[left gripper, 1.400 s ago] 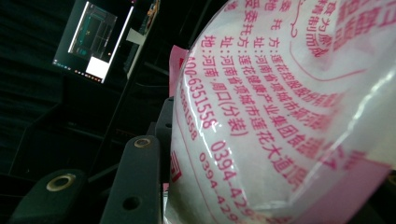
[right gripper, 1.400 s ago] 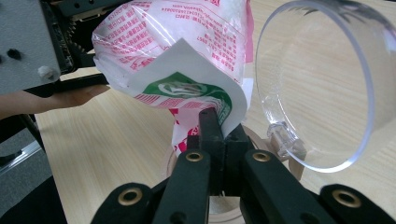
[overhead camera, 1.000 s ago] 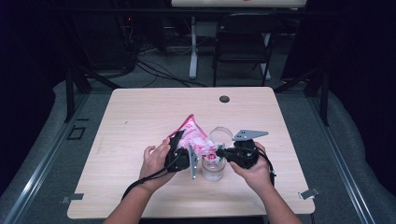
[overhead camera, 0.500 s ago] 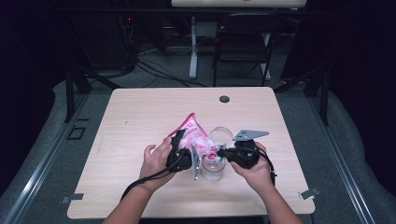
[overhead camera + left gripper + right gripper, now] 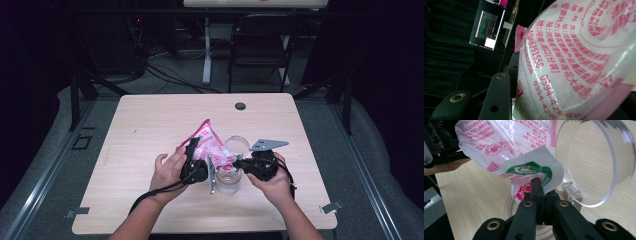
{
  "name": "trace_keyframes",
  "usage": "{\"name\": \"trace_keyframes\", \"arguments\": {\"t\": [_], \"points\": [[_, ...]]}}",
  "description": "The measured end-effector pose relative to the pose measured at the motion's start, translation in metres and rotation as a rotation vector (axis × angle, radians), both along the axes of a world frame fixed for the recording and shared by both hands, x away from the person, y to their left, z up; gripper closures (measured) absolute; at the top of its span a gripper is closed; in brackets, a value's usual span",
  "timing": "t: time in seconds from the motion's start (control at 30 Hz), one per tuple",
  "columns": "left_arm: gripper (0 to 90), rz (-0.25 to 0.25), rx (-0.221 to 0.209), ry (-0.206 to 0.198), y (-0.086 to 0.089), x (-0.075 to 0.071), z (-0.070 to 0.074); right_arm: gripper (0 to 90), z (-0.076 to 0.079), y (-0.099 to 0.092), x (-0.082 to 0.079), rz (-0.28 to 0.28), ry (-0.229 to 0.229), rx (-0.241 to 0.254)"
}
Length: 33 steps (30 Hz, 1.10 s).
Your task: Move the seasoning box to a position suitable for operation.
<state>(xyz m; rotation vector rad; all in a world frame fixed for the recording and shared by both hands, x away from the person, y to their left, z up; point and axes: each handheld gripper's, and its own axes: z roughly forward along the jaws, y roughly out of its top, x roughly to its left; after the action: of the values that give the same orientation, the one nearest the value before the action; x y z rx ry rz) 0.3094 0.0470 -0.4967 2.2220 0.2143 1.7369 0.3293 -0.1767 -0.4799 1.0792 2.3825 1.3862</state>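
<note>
The clear plastic bag printed in pink and red lettering, filled with white grains (image 5: 210, 146), is held tilted above the middle of the pale wooden surface (image 5: 150, 125), nearer the person's side; its upper corner points up and away, and its lower corner hangs over the mouth of a clear round jar (image 5: 229, 181) that stands on the surface between the two hands; in the right gripper view the bag (image 5: 506, 150) shows a folded corner with a green emblem just above the jar's pale rim (image 5: 510, 207); the jar's clear round hinged lid (image 5: 596, 160) stands tipped open just beside the bag, on the far side in the high view (image 5: 237, 144).

The right tongs (image 5: 239, 163) come in from the right, and in the right gripper view (image 5: 537, 188) their black jaws stand pressed together on the bag's lower corner, pinching the film; the left tongs (image 5: 192, 150) hold the bag from the left, partly open, with the bulging body of the bag (image 5: 579, 65) lying against the jaw; whether both jaws press it cannot be told for sure, though the bag rests in their hold.

Each hand wraps its gripper from the near edge; a grey three-cornered plate (image 5: 268, 144) sits on top of the right one; a small dark round cap (image 5: 240, 106) lies in the surface well apart, near its far edge.
</note>
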Motion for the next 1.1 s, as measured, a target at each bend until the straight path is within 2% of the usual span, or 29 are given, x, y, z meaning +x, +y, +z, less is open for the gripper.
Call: {"name": "trace_keyframes", "arguments": {"t": [0.1, 0.37, 0.7, 1.1], "points": [[64.0, 0.003, 0.003, -0.004, -0.0004, -0.0004, 0.0004, 90.0, 0.0002, -0.0005, -0.0006, 0.001, -0.011, 0.006], [64.0, 0.001, 0.012, -0.011, -0.0016, -0.0015, 0.0007, 90.0, -0.0008, -0.001, 0.0, 0.006, -0.003, 0.008], [64.1, -0.007, 0.034, -0.054, -0.0023, -0.0049, 0.0001, 90.0, -0.0031, -0.0003, 0.0001, 0.015, -0.004, -0.007], [64.1, -0.01, 0.042, -0.061, -0.0036, -0.0083, 0.0001, 90.0, -0.0052, 0.0012, 0.0002, 0.019, -0.001, -0.021]]}}
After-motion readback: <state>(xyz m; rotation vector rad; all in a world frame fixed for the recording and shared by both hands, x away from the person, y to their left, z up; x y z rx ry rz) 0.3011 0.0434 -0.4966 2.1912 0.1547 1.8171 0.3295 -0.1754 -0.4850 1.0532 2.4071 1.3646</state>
